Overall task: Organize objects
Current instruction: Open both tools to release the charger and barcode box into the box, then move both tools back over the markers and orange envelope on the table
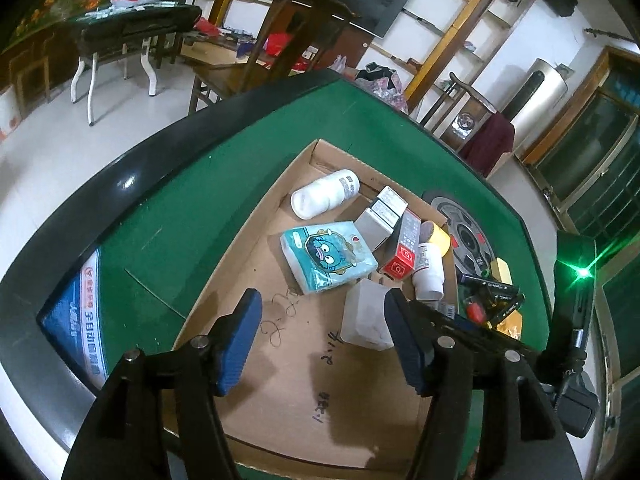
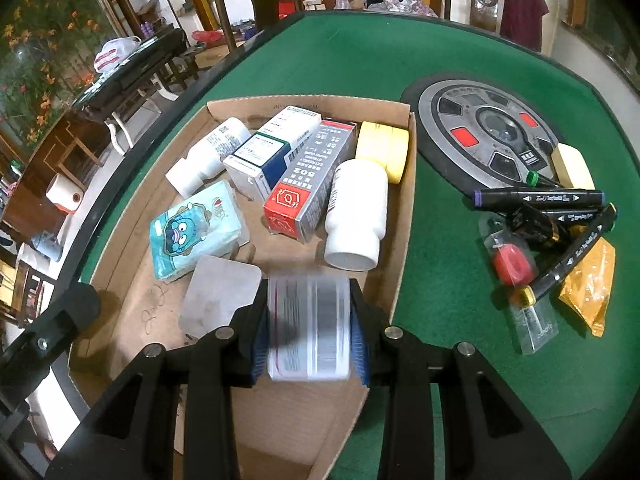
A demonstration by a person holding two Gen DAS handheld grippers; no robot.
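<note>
A shallow cardboard tray [image 2: 404, 216] [image 1: 224, 256] lies on the green table. In it are a blue tissue pack [image 2: 196, 230] [image 1: 328, 256], white bottles [image 2: 356, 212] [image 1: 324, 196], a red and grey 502 box [image 2: 308, 184] [image 1: 404, 246], a white and blue box [image 2: 272, 152], yellow tape [image 2: 384, 148] and a grey pad [image 2: 220, 296] [image 1: 366, 316]. My right gripper [image 2: 310, 332] is shut on a labelled white bottle [image 2: 308, 328] over the tray's near part. My left gripper [image 1: 324, 340] is open and empty above the tray floor.
To the right of the tray on the felt are black markers [image 2: 560, 208], a red item in a clear packet [image 2: 514, 264], an orange sachet [image 2: 588, 292], a yellow eraser [image 2: 572, 164] and the table's round centre console [image 2: 484, 132]. Chairs stand beyond the far edge.
</note>
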